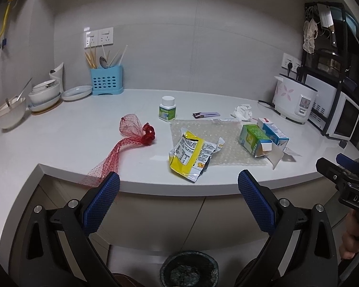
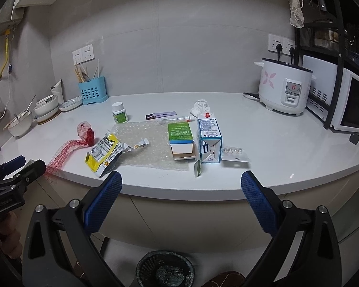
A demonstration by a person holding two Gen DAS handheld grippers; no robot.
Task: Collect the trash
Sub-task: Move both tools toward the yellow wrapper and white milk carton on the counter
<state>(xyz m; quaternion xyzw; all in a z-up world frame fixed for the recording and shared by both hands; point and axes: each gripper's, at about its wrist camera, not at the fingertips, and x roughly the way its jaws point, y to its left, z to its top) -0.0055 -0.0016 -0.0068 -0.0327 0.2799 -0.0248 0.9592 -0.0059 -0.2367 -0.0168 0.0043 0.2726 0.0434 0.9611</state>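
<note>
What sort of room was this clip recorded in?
Most likely a home kitchen: a white countertop carries a rice cooker, a microwave on a rack, and stacked bowls beside a blue utensil holder.

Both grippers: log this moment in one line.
left gripper: open, empty | right gripper: open, empty | wrapper, net, boxes: on counter | bin: below

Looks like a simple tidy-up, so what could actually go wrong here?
The red mesh net hangs over the counter edge and could snag or slip off. The open green carton and blue carton touch, so gripping one may topple the other. The waste bin sits low under the counter, so a dropped yellow snack wrapper might miss.
</note>
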